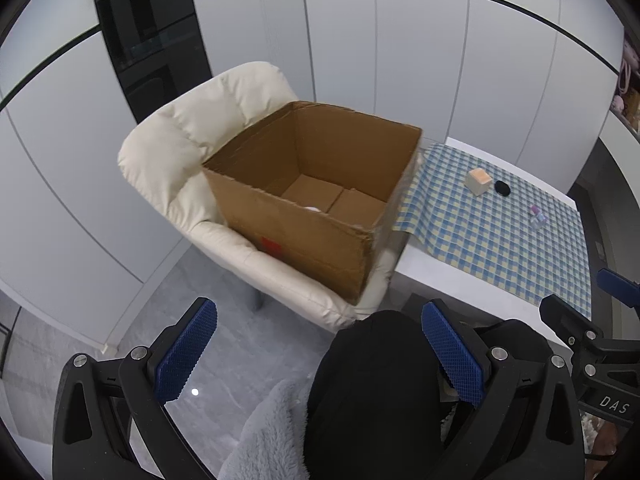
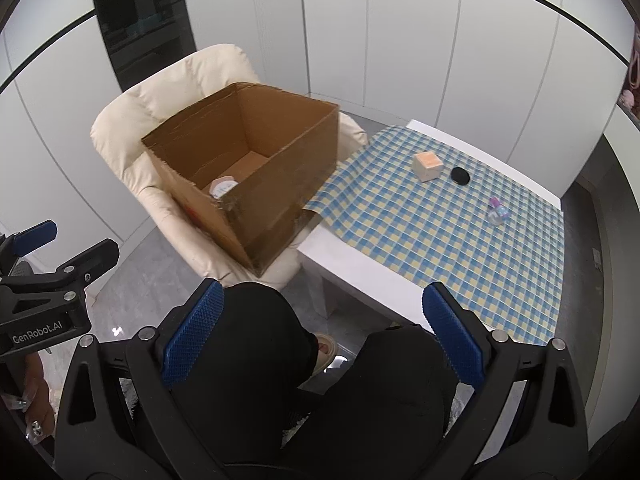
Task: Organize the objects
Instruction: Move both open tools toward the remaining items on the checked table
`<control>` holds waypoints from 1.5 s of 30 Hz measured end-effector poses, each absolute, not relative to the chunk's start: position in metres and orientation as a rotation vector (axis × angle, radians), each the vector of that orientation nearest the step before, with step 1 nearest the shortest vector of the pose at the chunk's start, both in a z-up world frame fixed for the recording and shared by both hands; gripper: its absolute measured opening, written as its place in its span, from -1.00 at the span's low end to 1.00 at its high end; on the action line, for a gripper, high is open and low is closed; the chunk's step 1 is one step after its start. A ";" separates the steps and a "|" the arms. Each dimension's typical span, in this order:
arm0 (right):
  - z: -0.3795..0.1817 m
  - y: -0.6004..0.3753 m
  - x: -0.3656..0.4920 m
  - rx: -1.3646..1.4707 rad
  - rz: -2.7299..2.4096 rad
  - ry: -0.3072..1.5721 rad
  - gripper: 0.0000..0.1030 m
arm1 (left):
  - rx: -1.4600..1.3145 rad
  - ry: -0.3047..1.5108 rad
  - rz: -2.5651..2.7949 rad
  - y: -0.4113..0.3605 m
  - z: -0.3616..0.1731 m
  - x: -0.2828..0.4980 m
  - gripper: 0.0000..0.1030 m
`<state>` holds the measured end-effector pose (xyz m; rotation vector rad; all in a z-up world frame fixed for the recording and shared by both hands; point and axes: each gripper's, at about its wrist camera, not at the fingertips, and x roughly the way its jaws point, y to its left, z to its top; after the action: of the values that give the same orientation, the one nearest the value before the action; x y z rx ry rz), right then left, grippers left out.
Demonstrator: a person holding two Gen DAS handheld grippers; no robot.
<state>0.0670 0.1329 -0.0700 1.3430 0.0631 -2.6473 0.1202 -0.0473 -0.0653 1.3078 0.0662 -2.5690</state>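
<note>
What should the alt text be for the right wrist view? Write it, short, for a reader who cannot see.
Open cardboard box on a cream armchair, a round white container inside it. Beside it, a checked tablecloth holds a small cube, a black disc and a tiny bottle. The right tongs hang open, empty, in the foreground.

White flat-panel wall (image 1: 420, 64) of tall cabinet-style doors with thin dark seams runs behind everything, broken on the left by a dark glass-fronted recess (image 1: 152, 36) with shelves faintly visible inside. Cream padded armchair (image 1: 192, 148) on dark legs stands on a grey marbled tile floor (image 1: 208, 280) that throws back a small bright spot of ceiling light, and just beside it is a low white table (image 2: 360, 280) covered by a blue-and-yellow checked tablecloth (image 2: 460, 240) whose near corner hangs off the edge. Lighting is even, soft, indoor; pinkish items on a shelf at far right (image 1: 624, 76) too small to identify.
</note>
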 end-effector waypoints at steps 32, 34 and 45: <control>-0.095 0.302 0.107 1.574 -2.936 -0.309 0.97 | 1.466 -0.218 -2.863 0.109 -0.083 0.061 0.99; -0.096 0.311 0.109 1.584 -2.948 -0.333 0.97 | 1.467 -0.227 -2.877 0.115 -0.084 0.059 0.99; -0.109 0.342 0.104 1.636 -2.972 -0.399 0.97 | 1.491 -0.251 -2.882 0.132 -0.095 0.038 0.99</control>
<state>0.1036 0.3416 -0.1086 1.6356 -0.3989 -2.9719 0.0378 0.1324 -0.0947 1.4906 -0.2514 -2.8824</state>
